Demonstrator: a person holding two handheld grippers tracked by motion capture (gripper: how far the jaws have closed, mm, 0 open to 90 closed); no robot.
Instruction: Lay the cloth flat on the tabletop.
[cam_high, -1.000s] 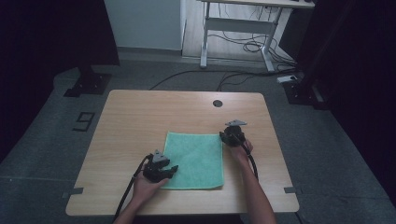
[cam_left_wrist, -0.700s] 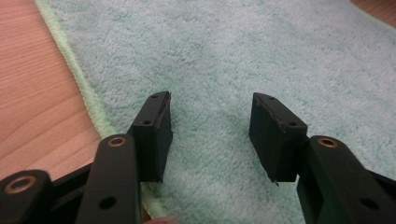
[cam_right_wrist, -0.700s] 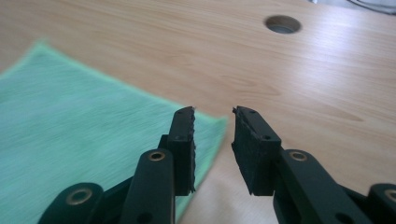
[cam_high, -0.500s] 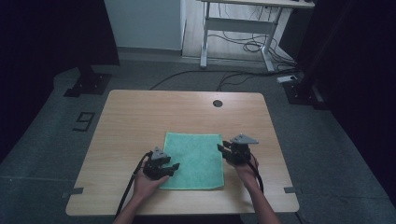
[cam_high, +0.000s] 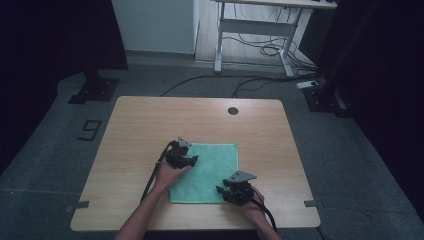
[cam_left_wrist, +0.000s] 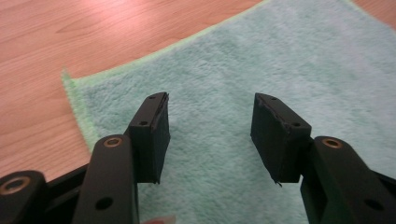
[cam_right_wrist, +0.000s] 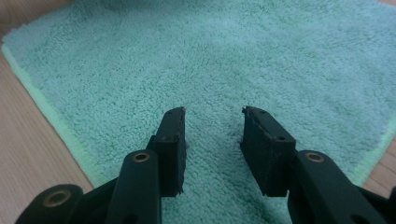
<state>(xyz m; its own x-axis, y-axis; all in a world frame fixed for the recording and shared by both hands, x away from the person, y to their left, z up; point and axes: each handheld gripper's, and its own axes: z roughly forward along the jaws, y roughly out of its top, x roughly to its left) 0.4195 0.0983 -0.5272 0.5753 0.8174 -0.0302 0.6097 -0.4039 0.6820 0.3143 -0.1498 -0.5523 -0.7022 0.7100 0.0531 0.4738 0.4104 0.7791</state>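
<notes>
The flat mint-green terry towel is lying spread on the wooden worktop. Both jaw pairs have just been opening with nothing between them: the left hand-held gripper is hovering over its far-left edge and the right hand-held gripper over its near-right corner, seemingly positioning to fold it.

Here's the desk, a pale wooden rectangular top with rounded corners and fine grain running along its length, standing on a grey floor. Near its far edge, a little right of centre, sits a small round dark cable hole. On the near half lies one thing: a mint-green, fluffy, square terry cloth, spread flat, its near edge close to the desk's near edge. The gripper views bring it up close: thick soft pile, a brighter green stitched hem running round the border, one corner flat against the bare wood.
</notes>
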